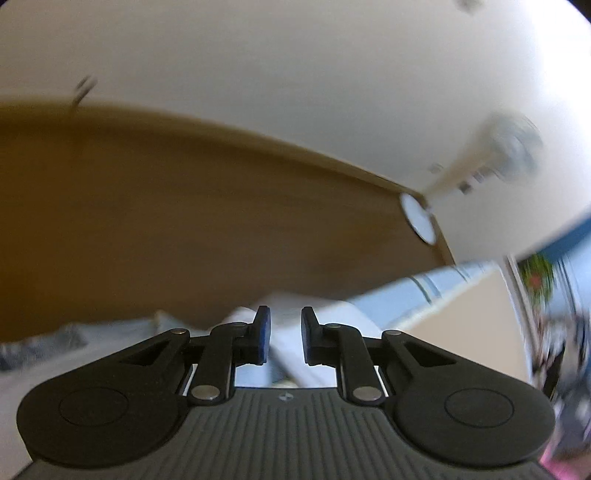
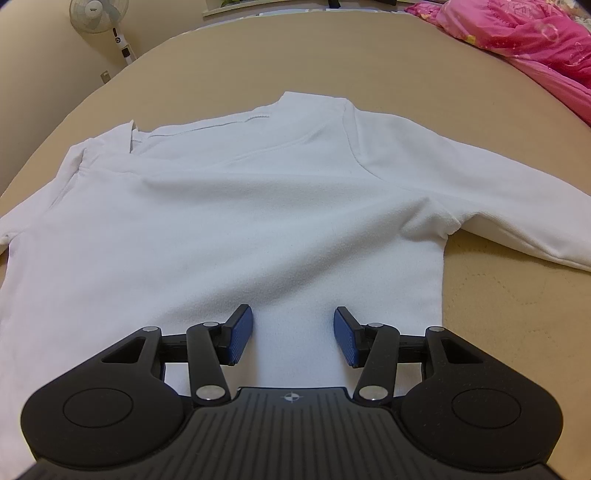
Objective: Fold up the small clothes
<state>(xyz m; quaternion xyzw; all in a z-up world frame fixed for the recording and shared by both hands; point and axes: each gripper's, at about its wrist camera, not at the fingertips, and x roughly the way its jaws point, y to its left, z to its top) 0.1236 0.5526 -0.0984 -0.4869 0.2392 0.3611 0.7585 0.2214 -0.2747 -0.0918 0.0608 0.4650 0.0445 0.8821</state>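
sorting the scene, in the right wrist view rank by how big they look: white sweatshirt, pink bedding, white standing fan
1. White cotton sweatshirt, spread flat
2. Pink crumpled bedding, cut off by the frame
3. White standing fan, farthest away, so its true size is unsure

view: blurred, tilted | left gripper (image 1: 285, 334): jaws a narrow gap apart, pads not seen pressing on anything | white cloth (image 1: 288, 343): visible between and beyond the fingers | headboard (image 1: 166, 221): brown wood, fills the middle | wall (image 1: 295, 74): pale, above | fan (image 1: 513, 147): smeared, at right
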